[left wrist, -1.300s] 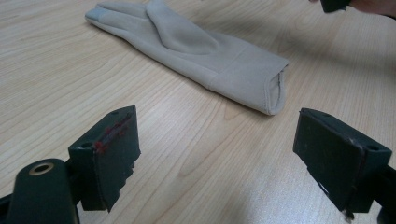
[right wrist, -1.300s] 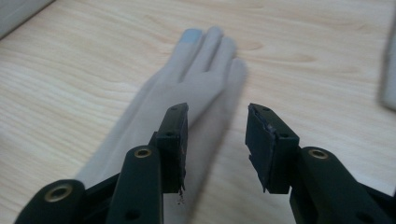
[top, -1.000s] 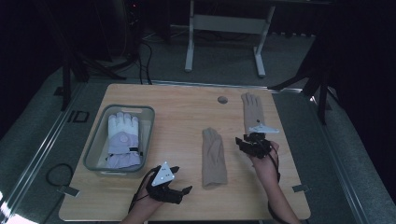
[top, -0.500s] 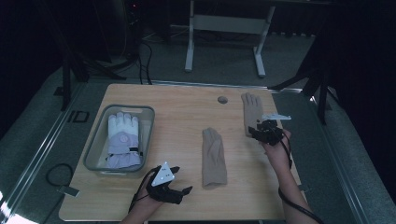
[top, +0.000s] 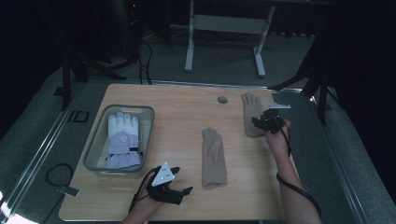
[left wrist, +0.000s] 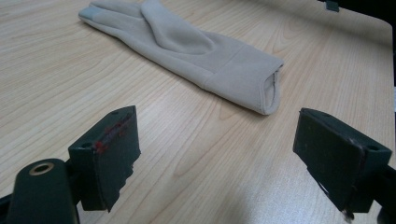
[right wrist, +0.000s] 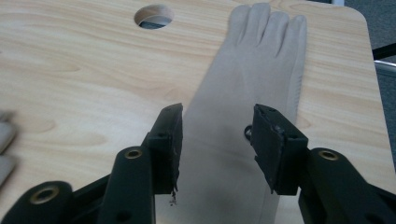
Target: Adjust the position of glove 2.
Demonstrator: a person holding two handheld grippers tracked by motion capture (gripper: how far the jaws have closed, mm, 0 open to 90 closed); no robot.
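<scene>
You were on the reach-and-grasp step: your right gripper (top: 265, 122) hung over the cuff end of the far beige glove (top: 251, 114), jaws about half spread and just been opening, one either side of the glove's wrist part in the right gripper view (right wrist: 243, 135), pads not pressing the fabric, nothing held. The glove lay flat on the table (top: 187, 116), fingers pointing away from that claw toward the far edge, a round cable hole (right wrist: 153, 16) off ahead and to the claw's left. Next move, as I judge it, called for dropping the pads onto the cloth and pinching it, thin and limp so grab low or you'd slip off. Your left gripper (top: 169, 188) sat at the near edge, jaws wide, empty, with the near beige glove (left wrist: 196, 51) just ahead of it, cuff opening facing the claw, apart from both pads. The clear bin (top: 93, 149) was well off to that claw's left and held one white-and-lilac padded glove (top: 123, 140), lying flat, nothing else visible inside.
</scene>
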